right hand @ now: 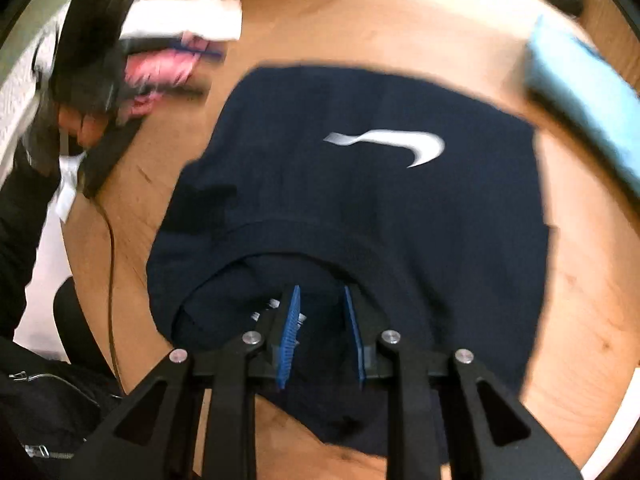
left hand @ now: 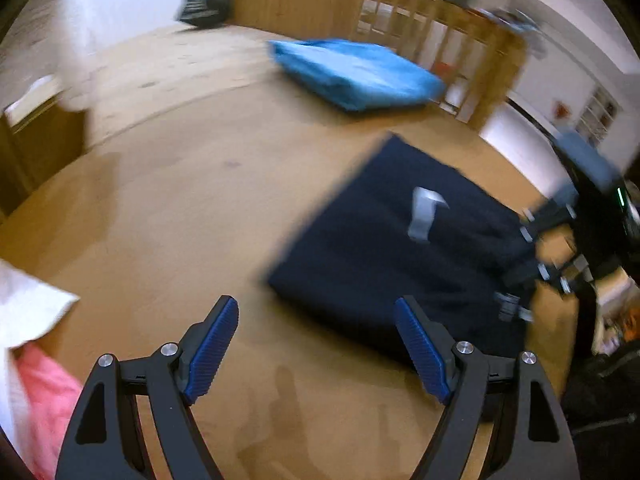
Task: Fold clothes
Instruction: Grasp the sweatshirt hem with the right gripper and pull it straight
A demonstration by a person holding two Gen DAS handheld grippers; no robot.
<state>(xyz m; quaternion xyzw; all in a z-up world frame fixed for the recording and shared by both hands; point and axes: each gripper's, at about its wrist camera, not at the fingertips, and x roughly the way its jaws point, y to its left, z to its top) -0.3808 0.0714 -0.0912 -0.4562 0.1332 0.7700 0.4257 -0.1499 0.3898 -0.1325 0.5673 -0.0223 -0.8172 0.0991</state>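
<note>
A navy shirt point(right hand: 360, 200) with a white swoosh point(right hand: 400, 142) lies folded flat on the wooden table point(right hand: 580, 280). My right gripper point(right hand: 321, 289) hovers over its collar with the jaws a narrow gap apart; dark cloth shows below the gap, and the pads do not press on it. In the left wrist view the same navy shirt point(left hand: 380, 260) lies to the right. My left gripper point(left hand: 315, 302) stands wide open above the bare table point(left hand: 180, 220) at the shirt's near edge, holding nothing. The right gripper's black body point(left hand: 592, 200) shows blurred at the shirt's far right.
A folded light blue garment point(left hand: 352, 72) lies farther back on the table, seen also as blue cloth point(right hand: 580, 92). Pink cloth point(left hand: 44, 396) and white cloth point(left hand: 28, 304) sit at the left edge. A black cable point(right hand: 110, 260) runs off the table. A wooden rail point(left hand: 440, 40) stands behind.
</note>
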